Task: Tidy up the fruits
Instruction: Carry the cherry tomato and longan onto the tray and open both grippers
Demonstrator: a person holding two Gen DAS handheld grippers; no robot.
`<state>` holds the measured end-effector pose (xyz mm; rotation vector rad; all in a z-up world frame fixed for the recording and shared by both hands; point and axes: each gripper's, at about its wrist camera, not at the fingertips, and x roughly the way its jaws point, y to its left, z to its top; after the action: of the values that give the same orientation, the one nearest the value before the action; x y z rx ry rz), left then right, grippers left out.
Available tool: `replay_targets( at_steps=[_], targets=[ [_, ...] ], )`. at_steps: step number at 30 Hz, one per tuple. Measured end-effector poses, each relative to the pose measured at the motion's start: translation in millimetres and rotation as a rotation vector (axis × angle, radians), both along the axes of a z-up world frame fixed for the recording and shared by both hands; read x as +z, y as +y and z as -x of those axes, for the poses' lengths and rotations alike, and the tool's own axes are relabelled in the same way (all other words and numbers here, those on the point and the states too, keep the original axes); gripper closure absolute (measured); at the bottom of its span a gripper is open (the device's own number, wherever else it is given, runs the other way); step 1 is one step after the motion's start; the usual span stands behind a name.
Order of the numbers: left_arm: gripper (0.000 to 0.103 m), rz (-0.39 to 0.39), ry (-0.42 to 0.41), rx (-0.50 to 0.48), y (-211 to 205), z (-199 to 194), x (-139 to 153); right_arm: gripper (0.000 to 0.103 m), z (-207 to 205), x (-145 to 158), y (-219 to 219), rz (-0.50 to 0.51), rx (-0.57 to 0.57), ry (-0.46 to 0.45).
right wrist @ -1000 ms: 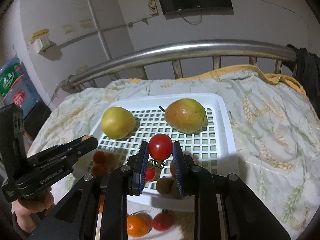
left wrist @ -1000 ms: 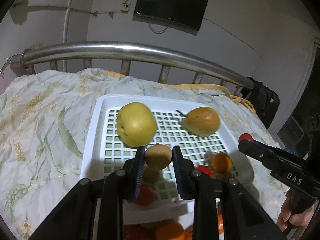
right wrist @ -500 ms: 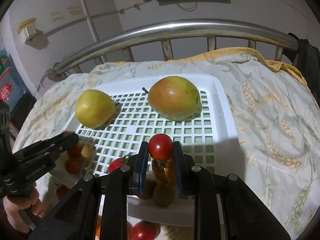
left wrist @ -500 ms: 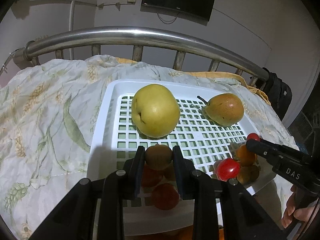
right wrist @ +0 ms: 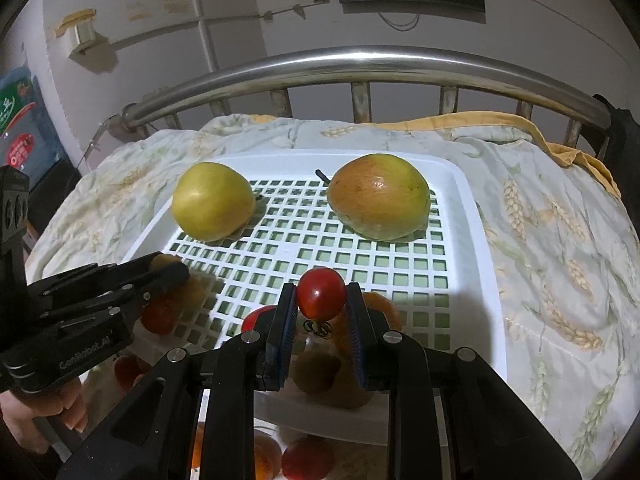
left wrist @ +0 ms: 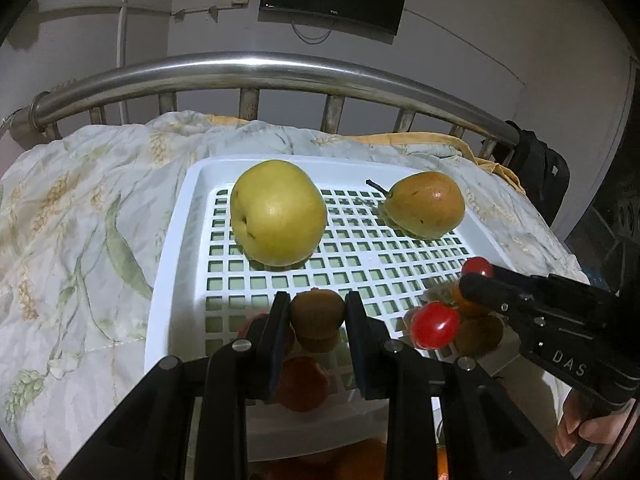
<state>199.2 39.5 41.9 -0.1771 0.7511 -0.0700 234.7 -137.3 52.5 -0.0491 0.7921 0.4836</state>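
Two smooth pears [left wrist: 278, 212], white tray [left wrist: 176, 240]

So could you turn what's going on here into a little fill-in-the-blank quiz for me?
1. The left gripper has its jaws shut on a brown ____.
2. The right gripper holds a small red ____.
3. The yellow pear and the reddish pear both rest on the white slotted ____.
4. On the wall behind the metal bed rail hangs a dark ____.

Missing words: kiwi; tomato; tray; screen
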Motion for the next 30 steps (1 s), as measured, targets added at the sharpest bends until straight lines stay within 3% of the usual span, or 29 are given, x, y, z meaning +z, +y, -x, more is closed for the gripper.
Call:
replay_targets(
  at_steps=[5, 11, 19, 30],
  targets=[
    [0.073, -0.001, -0.014, -0.014, -1.1, 4.0, 6.2, 0.08, 1.2, 5.7, -3.8, -0.091, 0.041, 0.029],
    [0.073, 0.038, -0.065, 0.033, 21.3, 12.1, 21.9, 0.08, -0.4, 13.8, -15.5, -0.132, -0.008, 0.019],
    [0.073, 0.023, -0.013, 0.049, 18.5, 0.7, 1.6, 0.08, -5.6, 2.2, -9.7, -0.054, -0.032, 0.011],
    [0.073, -0.017, -0.012, 0.066, 12.6, -2.9, -8.3, 0.079, -5.2, -3.7, 1.4, 0.034, -0.039, -0.052]
  ],
)
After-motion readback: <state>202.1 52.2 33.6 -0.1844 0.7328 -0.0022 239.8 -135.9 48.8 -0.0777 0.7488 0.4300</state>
